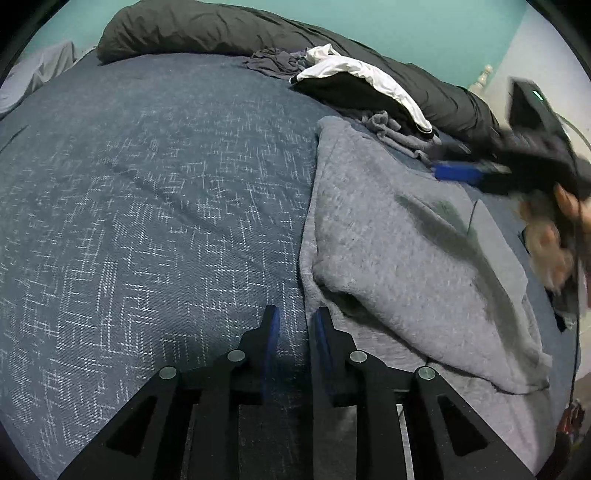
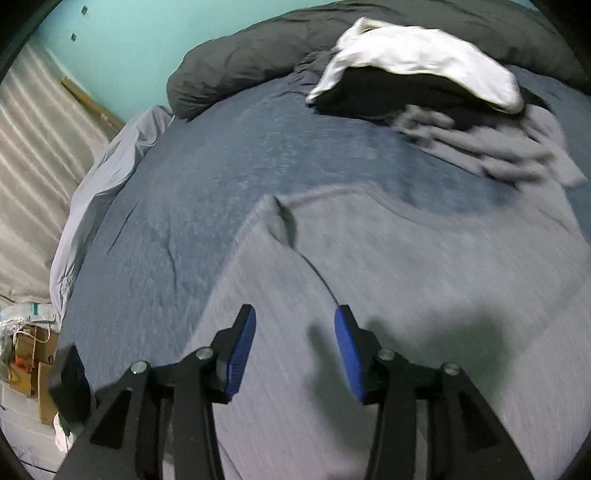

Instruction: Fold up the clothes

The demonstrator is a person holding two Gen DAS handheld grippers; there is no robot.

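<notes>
The left claw hangs released, jaws slightly apart over the sweater's left edge on the bed. The right claw, released and empty, hovers above the grey fabric. Best to grip 2 matching edge points and fold evenly.

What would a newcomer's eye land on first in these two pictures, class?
Probably the big grey garment spread over the right of the blue patterned bedspread. Next, the white and black clothes heaped at the far end by the dark pillows, then the blue-padded right tongs open above the grey fabric.
</notes>
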